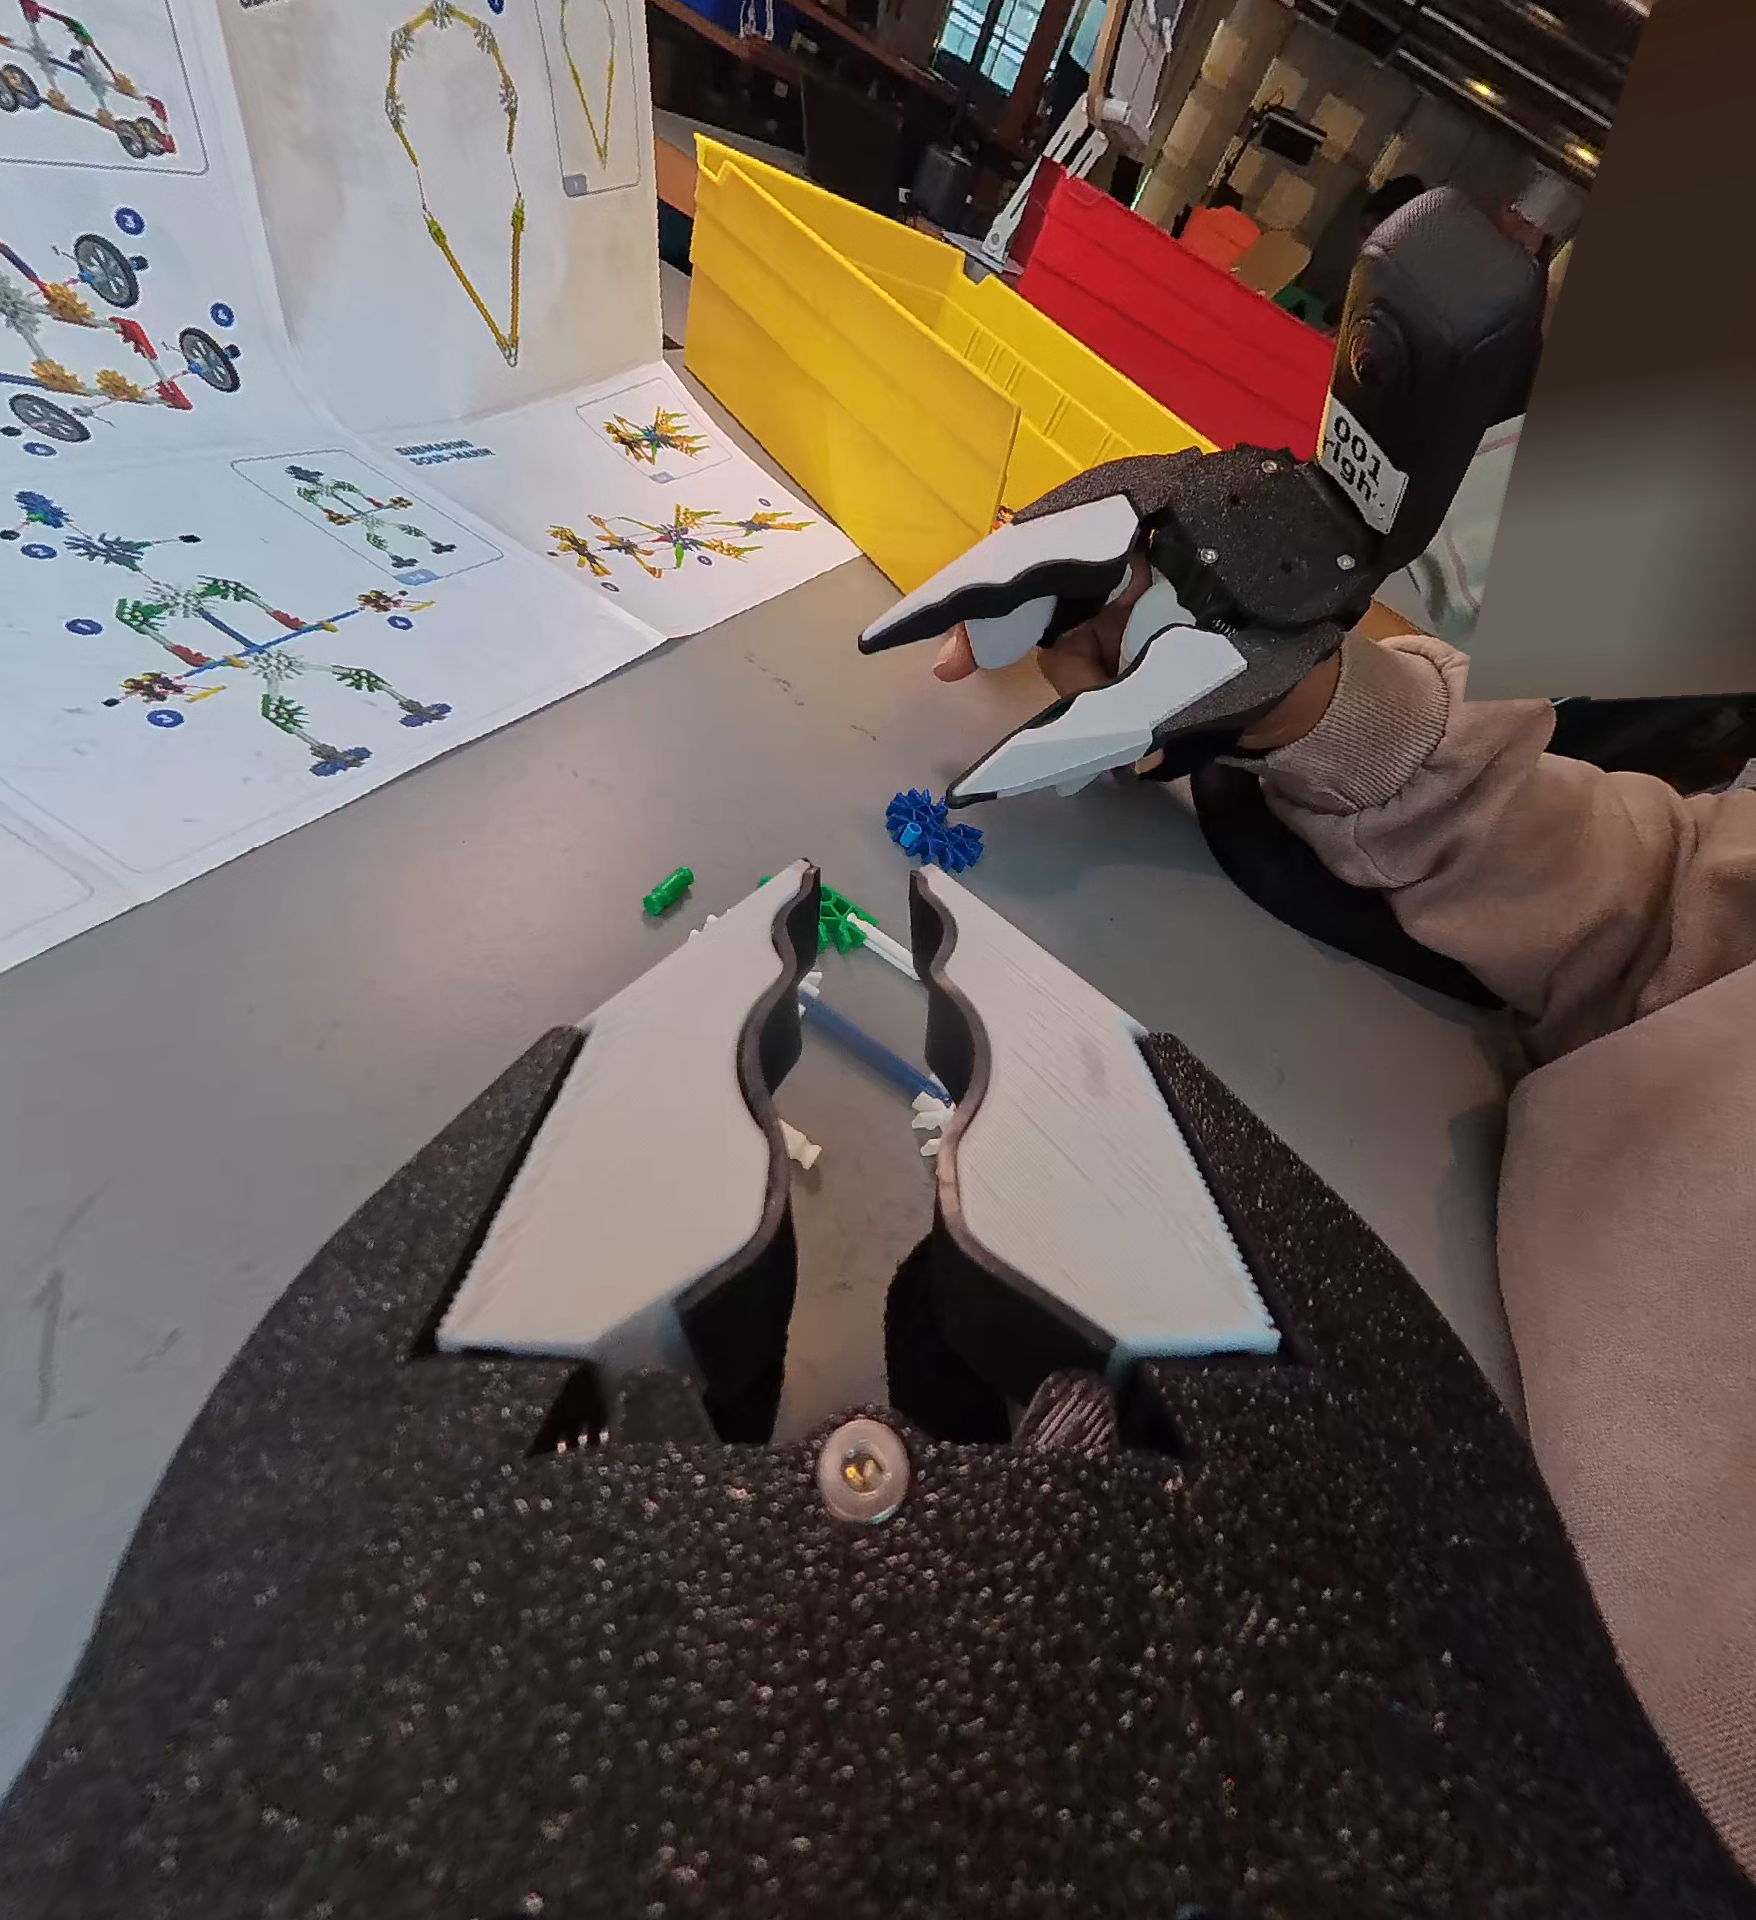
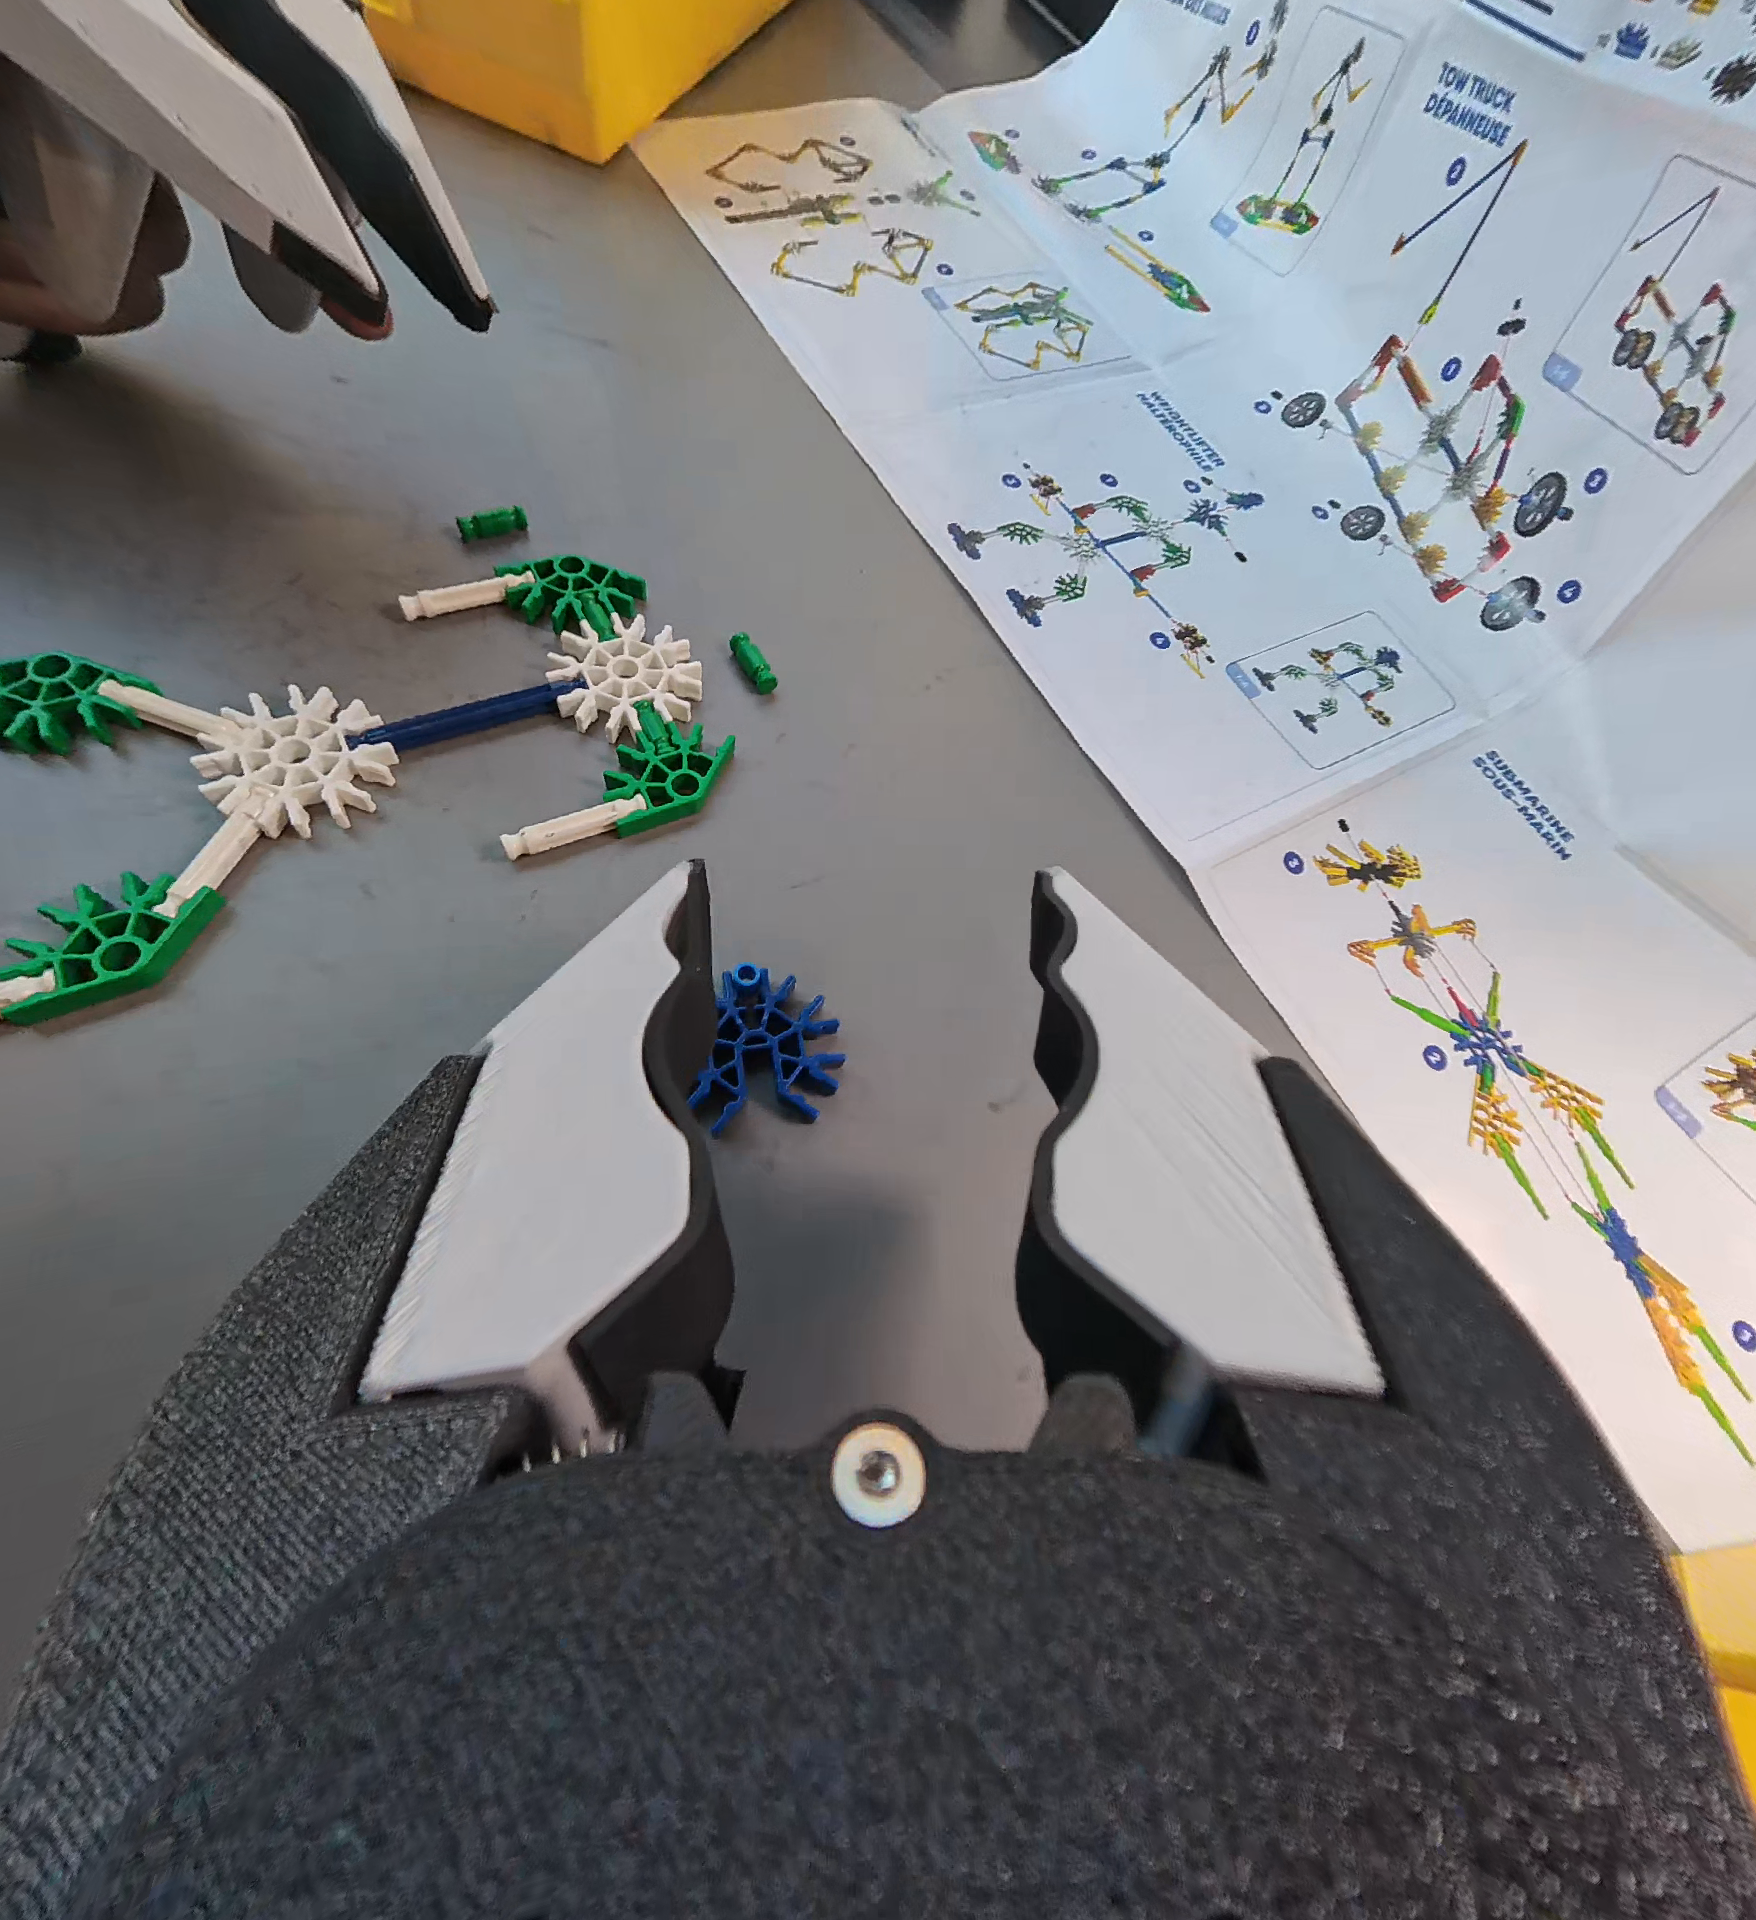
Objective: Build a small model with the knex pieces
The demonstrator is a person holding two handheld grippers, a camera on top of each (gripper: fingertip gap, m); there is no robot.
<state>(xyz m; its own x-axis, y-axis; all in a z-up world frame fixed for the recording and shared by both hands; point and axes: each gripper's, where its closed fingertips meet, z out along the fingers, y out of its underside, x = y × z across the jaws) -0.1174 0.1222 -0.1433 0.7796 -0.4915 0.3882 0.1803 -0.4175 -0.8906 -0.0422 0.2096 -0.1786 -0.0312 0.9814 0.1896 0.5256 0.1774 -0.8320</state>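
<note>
Right gripper (image 2: pixel 869 883): fingers spread wide, holding nothing, tips low over the grey table (image 2: pixel 230 1195). A blue connector (image 2: pixel 765 1049) lies flat between them, just beside the left finger; contact cannot be confirmed. Left gripper (image 1: pixel 863 883): fingers parted by a narrow gap, gripping nothing, poised above the blue rod (image 1: pixel 869 1049) of a green-and-white assembly (image 2: pixel 292 758) lying flat on the table. Two loose green pegs (image 2: pixel 492 523) lie near the assembly. Instruction sheet (image 2: pixel 1373 623) spread on the right; yellow bin (image 1: pixel 853 416) at the far side
</note>
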